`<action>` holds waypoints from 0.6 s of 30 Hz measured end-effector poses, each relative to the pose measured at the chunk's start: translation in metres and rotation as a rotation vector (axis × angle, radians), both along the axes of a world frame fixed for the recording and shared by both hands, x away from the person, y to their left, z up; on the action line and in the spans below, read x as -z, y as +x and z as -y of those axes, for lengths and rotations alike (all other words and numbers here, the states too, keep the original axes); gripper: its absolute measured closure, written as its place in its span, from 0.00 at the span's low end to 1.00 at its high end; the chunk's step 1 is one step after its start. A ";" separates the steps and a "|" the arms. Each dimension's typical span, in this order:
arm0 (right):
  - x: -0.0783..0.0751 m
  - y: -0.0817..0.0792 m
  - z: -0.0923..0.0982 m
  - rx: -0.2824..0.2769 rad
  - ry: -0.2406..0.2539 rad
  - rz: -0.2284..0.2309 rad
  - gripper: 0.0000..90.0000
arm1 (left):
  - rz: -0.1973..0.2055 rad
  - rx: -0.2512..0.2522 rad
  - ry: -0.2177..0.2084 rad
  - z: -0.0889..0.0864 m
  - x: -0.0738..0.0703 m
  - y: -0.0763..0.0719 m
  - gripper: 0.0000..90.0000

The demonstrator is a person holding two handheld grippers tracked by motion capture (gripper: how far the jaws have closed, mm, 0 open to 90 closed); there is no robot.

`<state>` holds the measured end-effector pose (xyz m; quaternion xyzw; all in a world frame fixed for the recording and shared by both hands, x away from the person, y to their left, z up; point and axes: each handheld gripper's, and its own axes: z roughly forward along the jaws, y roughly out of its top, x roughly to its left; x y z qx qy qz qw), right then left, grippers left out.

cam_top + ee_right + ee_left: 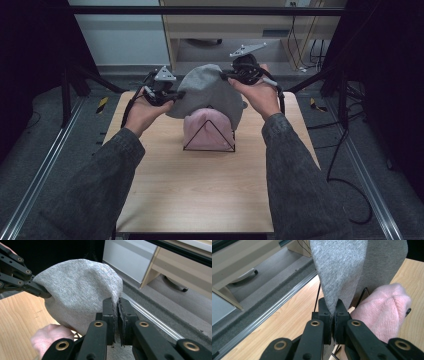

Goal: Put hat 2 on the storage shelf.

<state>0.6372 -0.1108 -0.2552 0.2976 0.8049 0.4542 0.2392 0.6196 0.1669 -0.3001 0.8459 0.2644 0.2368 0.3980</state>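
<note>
Overhead, soft grey knit hat (207,92) (domed) droops.

Grey knit beanie (210,92): soft, plain, held aloft and stretched by opposite rim edges, crown up, opening down. Positioned directly over pink knit hat (207,131), approx. touching it, at table's far-centre; slightly tilted to left.

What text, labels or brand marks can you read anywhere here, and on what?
None: no readable text anywhere.
Grey beanie: plain knit, no label showing.
Pink beanie: plain, no tag visible.
Black wire stand: unmarked.
Yellow-black tape on the floor: stripes only, no words.
</note>
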 end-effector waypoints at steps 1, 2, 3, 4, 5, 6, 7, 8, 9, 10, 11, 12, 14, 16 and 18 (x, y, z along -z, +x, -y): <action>0.003 0.000 0.000 -0.001 0.000 -0.004 0.95 | -0.004 0.000 0.002 0.000 0.002 0.000 0.97; 0.004 0.000 -0.001 0.002 0.003 -0.011 0.94 | -0.007 -0.001 0.005 0.000 0.004 0.000 0.97; 0.004 0.000 -0.001 0.002 0.003 -0.011 0.94 | -0.007 -0.001 0.005 0.000 0.004 0.000 0.97; 0.006 0.000 -0.001 0.001 0.002 -0.011 0.94 | -0.007 -0.002 0.006 0.000 0.005 0.000 0.97; 0.010 0.000 -0.001 0.001 -0.003 -0.022 0.94 | -0.010 -0.002 0.009 0.000 0.006 0.001 0.97; 0.010 0.000 -0.001 0.001 -0.003 -0.022 0.94 | -0.012 -0.004 0.010 0.000 0.007 0.001 0.97; 0.012 0.000 -0.002 0.001 -0.007 -0.024 0.94 | -0.012 -0.004 0.010 0.000 0.008 0.001 0.97; 0.014 0.000 -0.002 -0.001 -0.007 -0.027 0.94 | -0.015 -0.006 0.005 0.000 0.010 0.001 0.97; 0.015 0.001 -0.002 0.000 -0.009 -0.029 0.94 | -0.016 -0.008 0.002 0.000 0.011 0.001 0.97; 0.016 0.000 -0.002 0.001 -0.012 -0.032 0.94 | -0.018 -0.008 0.002 0.000 0.013 0.001 0.97; 0.018 0.001 -0.003 -0.003 -0.014 -0.034 0.94 | -0.021 -0.008 0.004 0.000 0.016 0.001 0.97; 0.018 0.001 -0.003 -0.003 -0.014 -0.034 0.94 | -0.021 -0.008 0.004 0.000 0.016 0.001 0.97; 0.020 0.001 -0.003 -0.001 -0.018 -0.041 0.95 | -0.026 -0.009 0.003 -0.001 0.019 0.001 0.97; 0.023 0.001 -0.004 -0.001 -0.018 -0.048 0.95 | -0.028 -0.013 0.006 -0.001 0.022 0.001 0.97; 0.024 0.001 -0.004 0.000 -0.022 -0.047 0.94 | -0.028 -0.014 0.010 -0.001 0.023 0.001 0.97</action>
